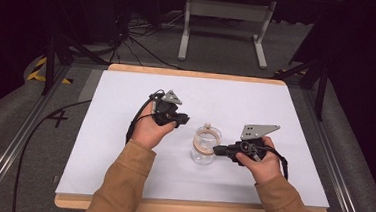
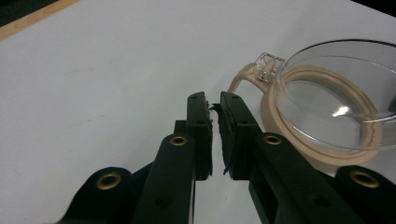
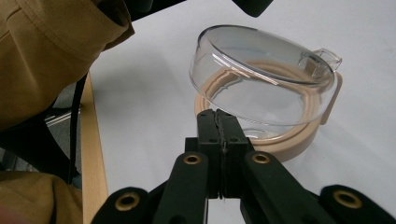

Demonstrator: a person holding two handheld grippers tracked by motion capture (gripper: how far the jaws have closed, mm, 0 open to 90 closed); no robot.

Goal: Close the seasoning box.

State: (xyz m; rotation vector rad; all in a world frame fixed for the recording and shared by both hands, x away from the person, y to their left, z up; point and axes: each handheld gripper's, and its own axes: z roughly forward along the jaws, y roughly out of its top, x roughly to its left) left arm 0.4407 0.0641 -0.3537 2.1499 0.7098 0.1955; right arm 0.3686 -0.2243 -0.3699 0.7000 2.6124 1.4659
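Holding jar [image 1: 205, 146] rim: right tongs [image 3: 219, 122] together, touching it | left tongs [image 2: 214, 108] slightly apart, empty, beside jar | lid [image 3: 266, 70] hinged open; closing remains, judging

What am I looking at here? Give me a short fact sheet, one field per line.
Setting: white table top on a wooden board
Main object: clear jar with a beige sealing ring and a hinged clear lid
Lid: tilted up, not closed on the ring
Left gripper: beside the jar, jaws a narrow gap apart, nothing between them
Right gripper: jaws shut, tips at the jar's rim
Operator: a person in tan sleeves, one gripper in each hand
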